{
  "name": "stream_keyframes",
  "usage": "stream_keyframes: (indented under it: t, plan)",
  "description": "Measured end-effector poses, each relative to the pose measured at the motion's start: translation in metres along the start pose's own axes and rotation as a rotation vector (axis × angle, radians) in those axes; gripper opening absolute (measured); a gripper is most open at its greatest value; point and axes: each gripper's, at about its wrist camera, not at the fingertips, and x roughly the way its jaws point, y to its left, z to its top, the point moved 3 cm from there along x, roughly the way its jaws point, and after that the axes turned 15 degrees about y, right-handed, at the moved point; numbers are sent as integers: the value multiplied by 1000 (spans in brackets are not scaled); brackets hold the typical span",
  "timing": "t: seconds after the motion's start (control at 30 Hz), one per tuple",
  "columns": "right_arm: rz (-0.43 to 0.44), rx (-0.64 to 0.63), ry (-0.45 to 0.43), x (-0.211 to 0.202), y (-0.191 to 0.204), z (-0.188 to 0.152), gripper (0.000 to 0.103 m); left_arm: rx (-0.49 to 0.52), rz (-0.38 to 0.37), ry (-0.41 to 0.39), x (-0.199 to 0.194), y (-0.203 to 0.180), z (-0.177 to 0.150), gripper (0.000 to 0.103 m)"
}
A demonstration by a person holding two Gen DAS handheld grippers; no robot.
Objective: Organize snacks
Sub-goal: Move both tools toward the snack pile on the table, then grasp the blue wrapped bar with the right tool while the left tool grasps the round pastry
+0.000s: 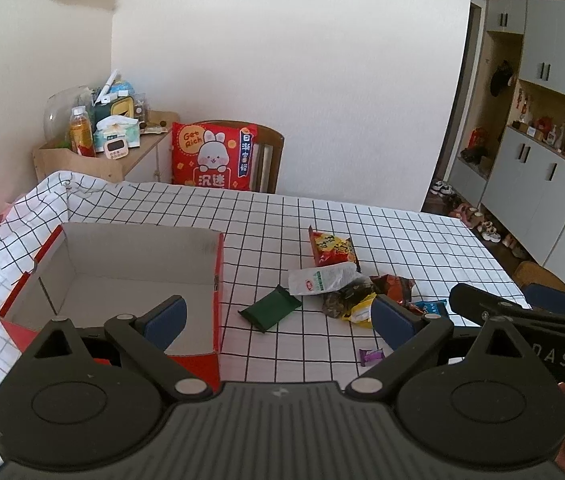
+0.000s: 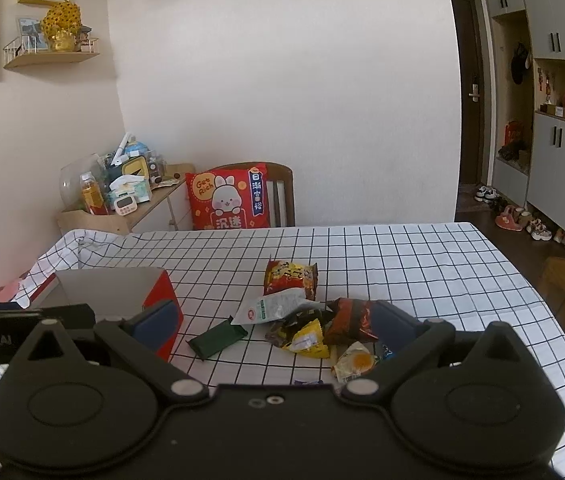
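A red cardboard box [image 1: 218, 280] with a white, empty inside stands on the checked table at the left; it also shows in the right wrist view [image 2: 160, 304]. To its right lies a pile of snack packets: a dark green bar [image 1: 269, 311] [image 2: 218, 338], a white packet [image 1: 322, 279] [image 2: 272, 309], a red-yellow bag [image 1: 331, 247] [image 2: 290, 278], a dark red bag [image 1: 392, 285] [image 2: 352, 320], yellow packets [image 2: 310, 340] and a small purple candy [image 1: 371, 356]. My left gripper [image 1: 278, 320] is open and empty above the box's near right corner. My right gripper [image 2: 274, 322] is open and empty over the pile.
The table has a white cloth with a black grid [image 2: 422, 280]. A chair with a red rabbit cushion [image 2: 228, 198] stands at the far edge. A cluttered wooden side cabinet [image 2: 122, 208] is at the back left. Grey cabinets and shoes [image 2: 522, 220] are at the right.
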Motion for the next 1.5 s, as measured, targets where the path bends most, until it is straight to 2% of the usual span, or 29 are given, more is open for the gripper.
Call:
stream_keyframes:
  t: [0.47,0.83,1.1,1.23,1.5]
  plan:
    - [-2,11,18,5,-4,2,103,-11,20,27,7,1,4,99]
    - [16,26,24,8,-13,2,102,1,4,52,18,-6,8,99]
    - [12,31,52,17,-27,2,102,12,-2,108,38,-19,10,99]
    - [47,30,83,26,-39,-1,102,37,-4,153,54,-32,9,99]
    - [5,72,139,46,-78,-2,100,136,-4,193,84,-67,13,99]
